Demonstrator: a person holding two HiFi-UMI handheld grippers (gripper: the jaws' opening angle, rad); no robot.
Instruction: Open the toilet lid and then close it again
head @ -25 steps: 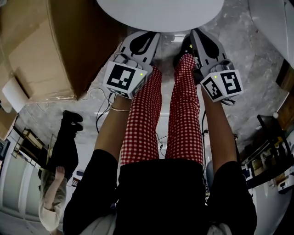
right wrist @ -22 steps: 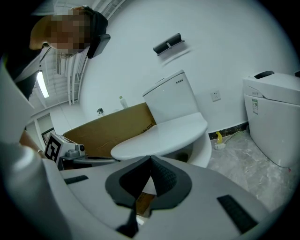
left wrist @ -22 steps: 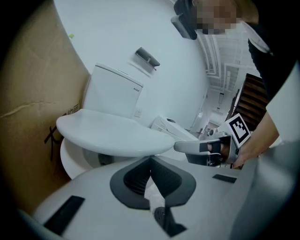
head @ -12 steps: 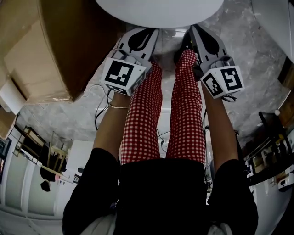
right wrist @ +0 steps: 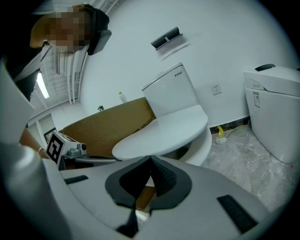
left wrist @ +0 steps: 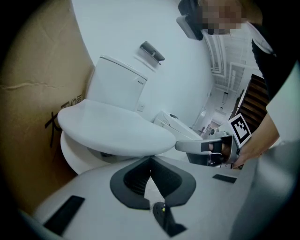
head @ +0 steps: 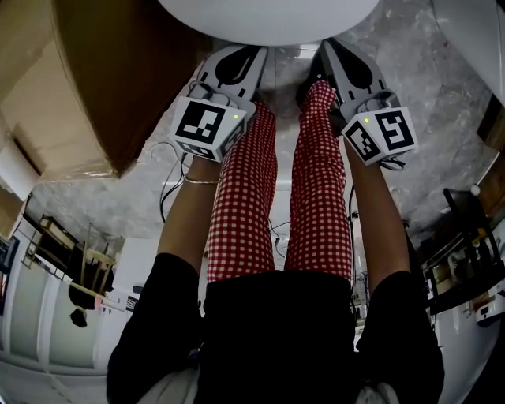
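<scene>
The white toilet lid lies shut on the bowl, at the top of the head view. My left gripper and right gripper are side by side just before its front rim, both shut with nothing between the jaws. In the left gripper view the lid is ahead and slightly left of the closed left gripper, with the tank behind and the right gripper alongside. The right gripper view has the lid just beyond the closed right gripper. Neither gripper touches the lid.
A large cardboard box stands close on the toilet's left. A second white toilet is at the right, with a yellow item by the wall between them. Cables lie on the marble floor. My legs in red checked trousers stand below the grippers.
Both grippers have edged a little nearer the lid's front rim. The lid has stayed down. A person at the lower left a second ago is no longer in the head view.
</scene>
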